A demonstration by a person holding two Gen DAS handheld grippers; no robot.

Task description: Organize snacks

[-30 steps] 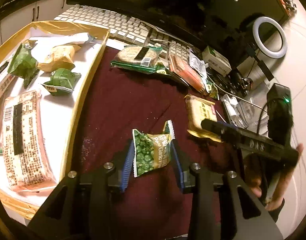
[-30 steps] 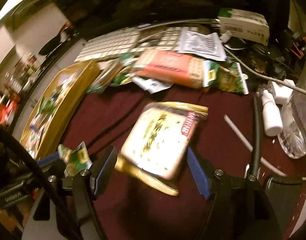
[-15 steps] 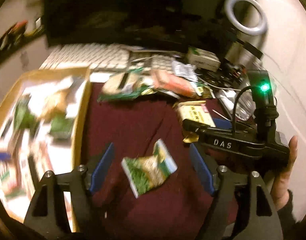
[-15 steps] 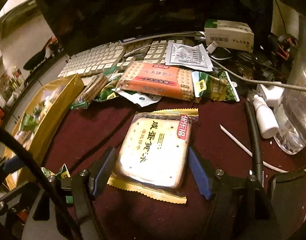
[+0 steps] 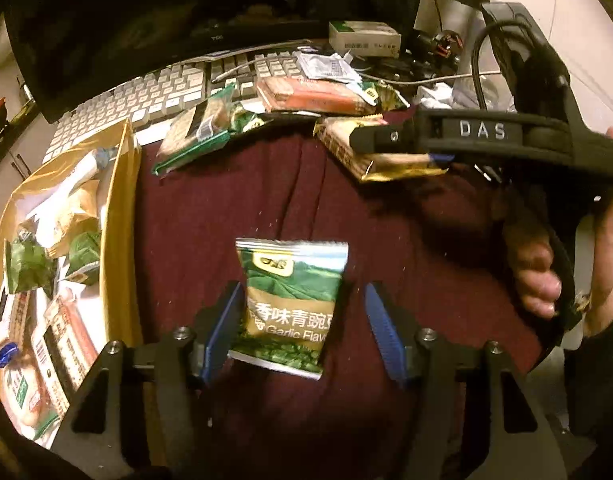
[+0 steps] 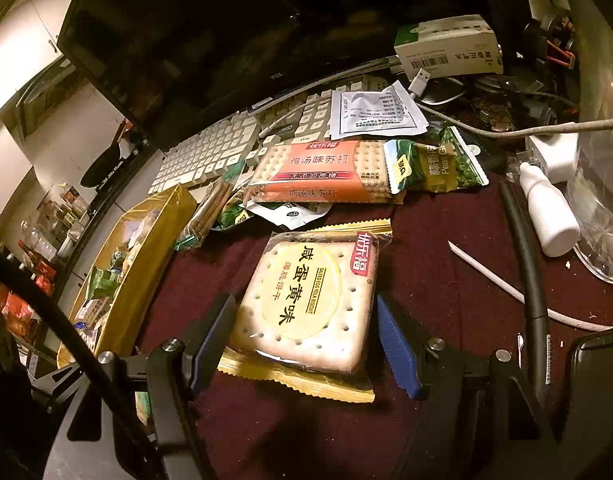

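Maroon cloth point(image 5: 290, 200) under pea packet point(image 5: 292, 304)

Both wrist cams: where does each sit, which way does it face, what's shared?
Left wrist view: on the left claw, angled down along its fingers at the green garlic pea packet on the maroon cloth; the person's right hand and right claw show too.
Right wrist view: on the right claw, angled down at the square salted egg yolk biscuit pack between its open blue pads.
Shared: gold tray, white keyboard, orange cracker pack, biscuit pack.
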